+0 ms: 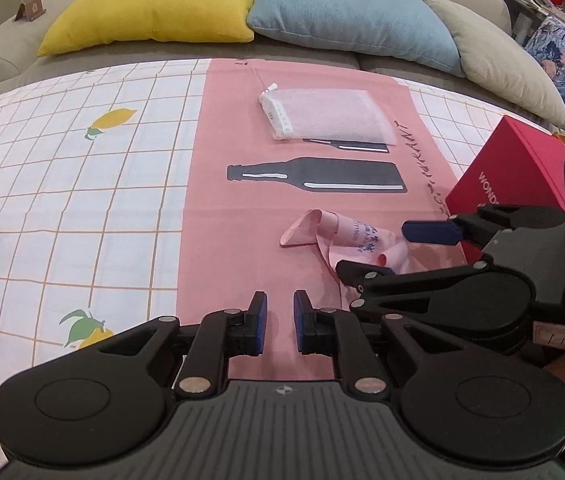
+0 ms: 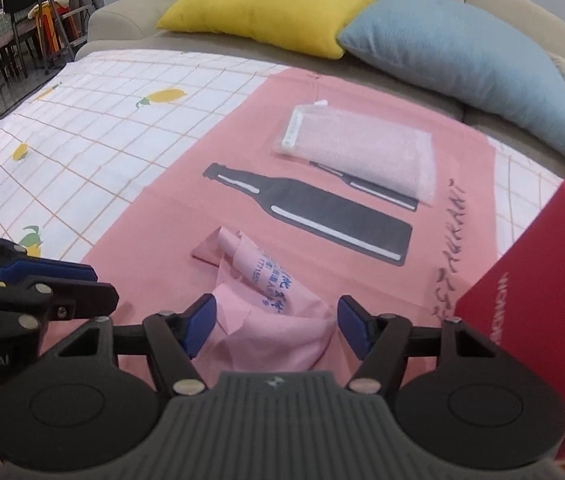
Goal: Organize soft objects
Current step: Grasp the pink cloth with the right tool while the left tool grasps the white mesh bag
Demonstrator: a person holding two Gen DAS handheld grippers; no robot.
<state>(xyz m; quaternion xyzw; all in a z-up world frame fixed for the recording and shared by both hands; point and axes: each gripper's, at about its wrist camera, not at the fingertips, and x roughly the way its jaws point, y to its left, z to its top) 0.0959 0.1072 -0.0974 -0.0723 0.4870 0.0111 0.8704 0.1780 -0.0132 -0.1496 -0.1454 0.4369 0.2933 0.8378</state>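
A crumpled pale pink cloth point(image 1: 346, 240) with blue printed characters lies on a pink mat point(image 1: 242, 216) printed with dark bottles. In the right wrist view the cloth point(image 2: 278, 312) sits between the wide-open jaws of my right gripper point(image 2: 276, 324). The right gripper also shows in the left wrist view point(image 1: 386, 250), open around the cloth's near end. My left gripper point(image 1: 280, 322) hovers over bare mat left of the cloth, jaws slightly apart and empty. A folded pink foam pouch point(image 1: 328, 114) lies further back on the mat.
A red box point(image 1: 510, 176) stands at the mat's right edge, close to the right gripper. Yellow point(image 1: 154, 4), blue point(image 1: 350, 12) and beige point(image 1: 502, 60) pillows line the sofa back. A white checked lemon-print sheet point(image 1: 62, 184) covers the left side.
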